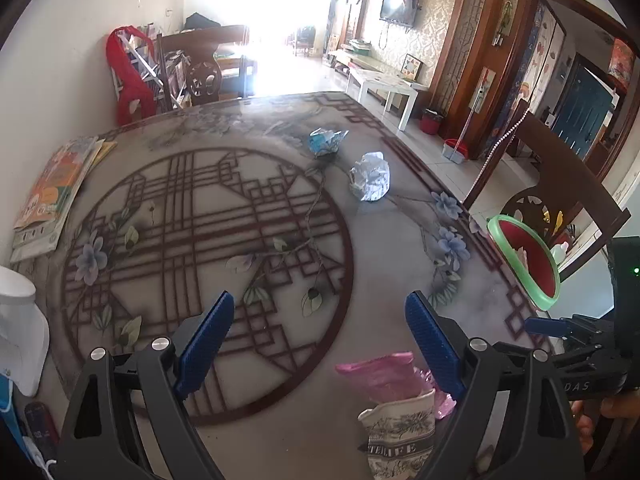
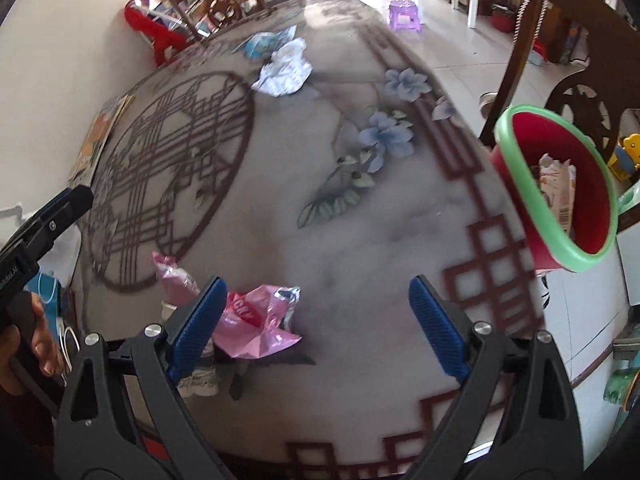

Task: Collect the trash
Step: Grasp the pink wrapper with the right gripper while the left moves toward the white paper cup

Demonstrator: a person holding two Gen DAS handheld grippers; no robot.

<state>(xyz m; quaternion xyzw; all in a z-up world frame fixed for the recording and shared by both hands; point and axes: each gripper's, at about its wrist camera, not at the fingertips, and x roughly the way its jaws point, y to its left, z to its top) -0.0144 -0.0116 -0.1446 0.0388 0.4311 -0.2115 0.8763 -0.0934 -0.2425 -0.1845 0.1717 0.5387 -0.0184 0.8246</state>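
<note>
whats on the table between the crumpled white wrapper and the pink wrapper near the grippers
Nothing: in the left wrist view only bare patterned table separates the crumpled white wrapper from the pink wrapper.

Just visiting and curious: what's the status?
Left gripper, right gripper: open, empty. Pink wrapper beside right's finger, untouched. Red bin at table's edge. Nothing blocking.

A: What are the left tongs (image 1: 320,344) built from?

B: Black angular arms with triangular cut-outs, round silver screw heads at the pivots. Blue ribbed pads (image 1: 208,344) are fitted on the inner faces of the fingers.

A: Same for the right tongs (image 2: 318,326)?

B: Same build: black frame, silver screws, blue textured pads (image 2: 438,330). White lettering is printed on the black body, and a small green light is lit on it in the left view. A black handle is seen too.
</note>
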